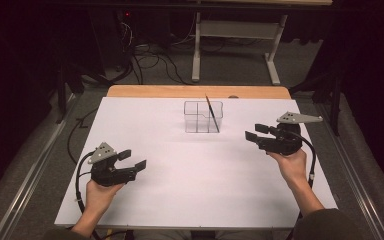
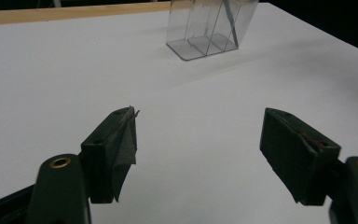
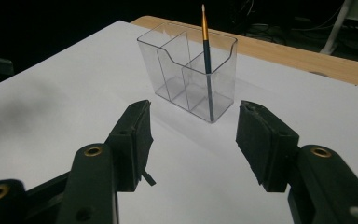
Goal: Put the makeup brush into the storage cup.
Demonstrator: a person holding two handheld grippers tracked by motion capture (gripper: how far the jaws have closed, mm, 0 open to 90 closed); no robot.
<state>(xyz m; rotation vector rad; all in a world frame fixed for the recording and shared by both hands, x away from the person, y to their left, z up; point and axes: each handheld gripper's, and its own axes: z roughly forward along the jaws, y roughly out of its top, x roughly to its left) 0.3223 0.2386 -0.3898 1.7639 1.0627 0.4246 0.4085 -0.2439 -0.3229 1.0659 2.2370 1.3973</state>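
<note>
A clear plastic organizer (image 1: 203, 116) with several compartments stands at the far middle of the white table; it also shows as the organizer (image 2: 207, 28) and the organizer (image 3: 189, 72). A thin paintbrush (image 3: 206, 51) with a dark handle and orange ferrule stands upright in one end compartment, seen from above as the paintbrush (image 1: 211, 113). My left gripper (image 1: 133, 159) hovers open at the near left, and my left gripper (image 2: 198, 144) has nothing between its jaws. My right gripper (image 1: 256, 132) is open to the right of the organizer; my right gripper (image 3: 193, 133) points at it from a short way off.
The white sheet (image 1: 195, 165) covers the table, with a wooden strip (image 1: 197, 91) showing along the far edge. Beyond it lie cables (image 1: 150, 62) on the floor and the legs of another table (image 1: 196, 50). Dark floor flanks both sides.
</note>
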